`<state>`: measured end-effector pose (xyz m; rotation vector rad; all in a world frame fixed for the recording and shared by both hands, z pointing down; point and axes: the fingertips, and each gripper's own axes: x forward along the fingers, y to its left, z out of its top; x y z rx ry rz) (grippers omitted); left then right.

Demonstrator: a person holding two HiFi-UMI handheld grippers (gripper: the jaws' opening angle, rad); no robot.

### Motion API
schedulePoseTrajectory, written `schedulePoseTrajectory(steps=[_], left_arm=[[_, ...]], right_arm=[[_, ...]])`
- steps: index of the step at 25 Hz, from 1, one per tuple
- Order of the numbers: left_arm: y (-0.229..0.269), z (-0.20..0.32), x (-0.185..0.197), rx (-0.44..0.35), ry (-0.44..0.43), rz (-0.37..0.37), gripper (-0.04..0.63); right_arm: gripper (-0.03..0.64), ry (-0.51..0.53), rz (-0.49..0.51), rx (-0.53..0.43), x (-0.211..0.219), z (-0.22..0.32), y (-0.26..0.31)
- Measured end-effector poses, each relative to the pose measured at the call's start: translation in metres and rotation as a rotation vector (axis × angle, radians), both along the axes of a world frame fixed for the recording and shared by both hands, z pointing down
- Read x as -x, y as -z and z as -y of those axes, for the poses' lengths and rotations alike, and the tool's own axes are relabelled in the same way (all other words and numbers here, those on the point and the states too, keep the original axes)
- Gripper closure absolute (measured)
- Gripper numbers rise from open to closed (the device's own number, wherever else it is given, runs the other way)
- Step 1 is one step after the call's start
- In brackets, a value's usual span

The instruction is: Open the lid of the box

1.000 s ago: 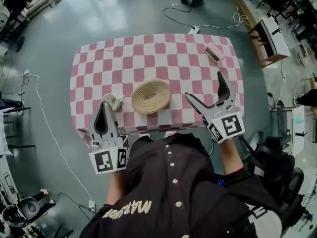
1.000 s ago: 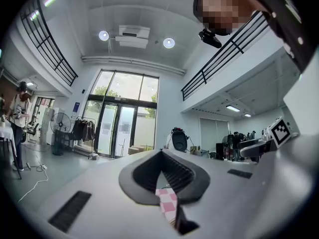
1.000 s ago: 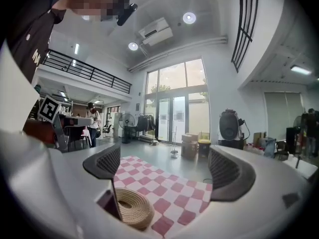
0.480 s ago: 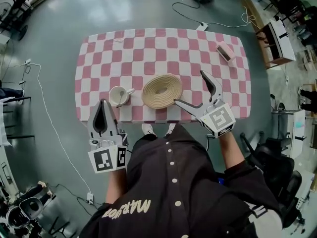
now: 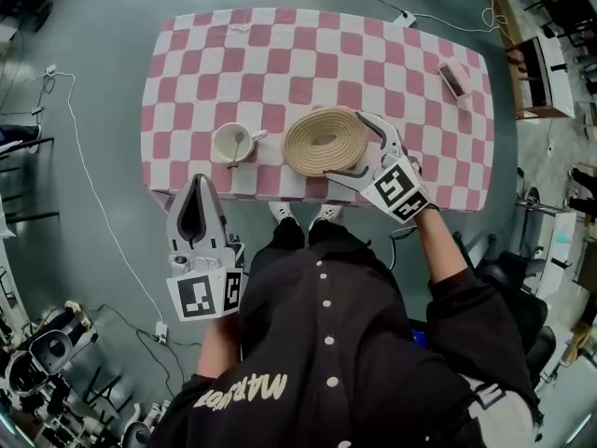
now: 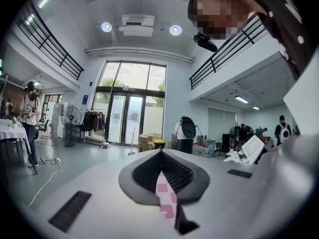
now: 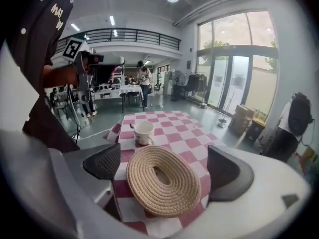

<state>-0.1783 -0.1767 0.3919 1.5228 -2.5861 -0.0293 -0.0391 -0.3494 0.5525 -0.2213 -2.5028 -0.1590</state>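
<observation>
The hall has a grey floor, and the table (image 5: 187,54) under a pink-and-white checked cloth stands in front of the person. In the last second the right gripper (image 5: 343,145) has travelled from the open cloth on the right side toward the person's left. It now reaches the round woven box (image 5: 317,138) at the near edge of the table. I judge this means the approach is finished and the grasp of the lid is the step in hand; the lid is not yet lifted.

The right gripper (image 7: 164,166) is spread wide. In its own view the woven box (image 7: 162,179) lies directly between the two pads, filling almost the whole gap. Each pad stands just beside the rim, and I cannot tell whether either touches it. It is not pinching anything yet. The white cup (image 7: 143,132) stands beyond the box, ahead of these jaws.

The left gripper (image 5: 198,189) has stayed low at the near table edge, well apart from the box. Its jaws (image 6: 162,183) are pressed together with nothing between them.
</observation>
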Motion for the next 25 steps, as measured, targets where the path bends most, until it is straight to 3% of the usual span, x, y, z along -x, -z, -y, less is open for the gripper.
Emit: schedulePoseTrajectory(steps=[5, 12, 22, 25], left_arm=[[-0.016, -0.008, -0.002, 0.030, 0.016, -0.031, 0.584], [-0.041, -0.012, -0.014, 0.072, 0.021, -0.062, 0.584], [-0.069, -0.022, -0.023, 0.104, 0.037, -0.120, 0.584], [-0.075, -0.024, -0.027, 0.111, 0.032, -0.136, 0.584]], right_arm=[[0.077, 0.190, -0.181, -0.077, -0.002, -0.021, -0.058], [0.077, 0.401, -0.353, -0.117, -0.018, -0.048, -0.117], [0.079, 0.585, -0.491, -0.268, -0.025, -0.058, -0.165], [0.113, 0.600, -0.499, -0.327, -0.024, -0.054, -0.168]])
